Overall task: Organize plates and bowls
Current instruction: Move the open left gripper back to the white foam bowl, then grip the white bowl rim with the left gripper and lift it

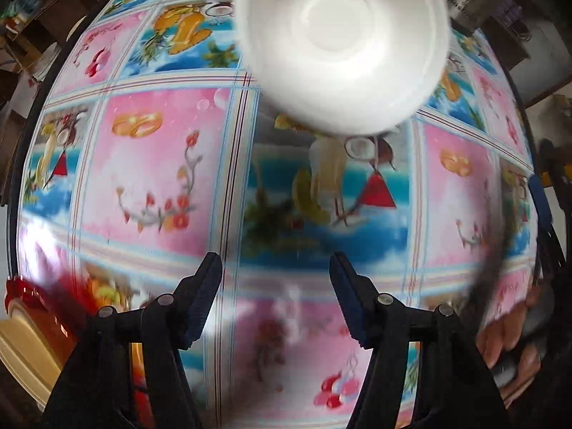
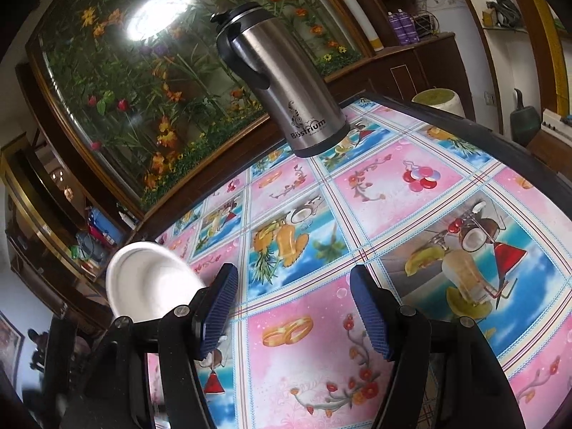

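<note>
My left tongs [image 1: 275, 295] are spread wide with nothing between the fingers, hovering over the worktop [image 1: 157, 164] and pointing down at its patterned cloth. The white bowl [image 1: 341, 43] sits upright on the worktop well ahead of them, at the far side and slightly right of the gap, not touching either finger. The left view is motion-blurred. A red and cream dish [image 1: 28, 325] shows at the near left edge; I cannot tell what it is exactly.

My right tongs [image 2: 293, 307] are also wide apart and hold nothing, angled low across the worktop [image 2: 411, 178]. In this view the bowl [image 2: 150, 282] lies just left of the left finger and partly behind it; I cannot tell if they touch. A steel flask [image 2: 286, 78] stands far off on the worktop, well apart from the bowl.
</note>
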{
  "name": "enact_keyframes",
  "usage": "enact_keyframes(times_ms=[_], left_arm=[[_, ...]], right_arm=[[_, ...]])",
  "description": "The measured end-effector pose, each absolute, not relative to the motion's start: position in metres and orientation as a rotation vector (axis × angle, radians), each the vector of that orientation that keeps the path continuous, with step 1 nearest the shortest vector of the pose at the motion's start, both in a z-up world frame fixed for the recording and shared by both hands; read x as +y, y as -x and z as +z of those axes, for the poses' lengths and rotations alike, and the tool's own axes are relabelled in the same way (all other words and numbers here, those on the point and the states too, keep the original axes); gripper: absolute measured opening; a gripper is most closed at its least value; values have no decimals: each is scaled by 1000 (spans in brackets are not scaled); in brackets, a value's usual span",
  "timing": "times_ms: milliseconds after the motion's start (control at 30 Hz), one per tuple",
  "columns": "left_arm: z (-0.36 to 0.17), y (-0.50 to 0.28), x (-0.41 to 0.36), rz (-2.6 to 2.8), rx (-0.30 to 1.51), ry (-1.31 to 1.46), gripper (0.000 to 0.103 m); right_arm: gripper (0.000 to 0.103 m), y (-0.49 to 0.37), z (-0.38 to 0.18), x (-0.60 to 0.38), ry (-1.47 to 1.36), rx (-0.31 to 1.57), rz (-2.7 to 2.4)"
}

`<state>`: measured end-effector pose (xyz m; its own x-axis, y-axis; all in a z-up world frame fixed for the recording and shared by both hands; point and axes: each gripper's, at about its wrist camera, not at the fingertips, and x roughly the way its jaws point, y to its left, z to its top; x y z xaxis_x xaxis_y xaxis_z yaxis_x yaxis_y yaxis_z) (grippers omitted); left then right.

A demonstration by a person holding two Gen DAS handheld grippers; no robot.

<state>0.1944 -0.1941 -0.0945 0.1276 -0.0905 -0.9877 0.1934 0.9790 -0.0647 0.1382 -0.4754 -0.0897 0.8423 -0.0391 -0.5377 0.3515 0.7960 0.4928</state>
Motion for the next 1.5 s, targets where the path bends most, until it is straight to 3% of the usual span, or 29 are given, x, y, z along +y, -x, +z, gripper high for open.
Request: enact_keyframes(times_ms=[367, 433, 900, 967, 1033, 1233, 1500], left_arm=[[-28, -255, -157, -143, 1245, 243, 63], [-31, -275, -156, -130, 1246, 284, 67], [-82, -345, -181, -50, 1279, 311, 66], [-91, -346, -187, -36, 1297, 256, 57], [-97, -344, -192, -58, 1318, 218, 24], [-90, -324, -191, -93, 1309, 178, 15], [-86, -268, -202, -201, 1373, 67, 14]], right_arm=[[68, -137, -92, -481, -650, 539, -229], [68, -137, -93, -481, -656, 543, -224], [68, -145, -95, -474, -668, 567, -182], [68, -145, -95, -473, -662, 566, -180], [68, -145, -95, -472, -658, 564, -183], [68, -145, -95, -472, -656, 558, -187], [68, -152, -102, -475, -730, 605, -71]])
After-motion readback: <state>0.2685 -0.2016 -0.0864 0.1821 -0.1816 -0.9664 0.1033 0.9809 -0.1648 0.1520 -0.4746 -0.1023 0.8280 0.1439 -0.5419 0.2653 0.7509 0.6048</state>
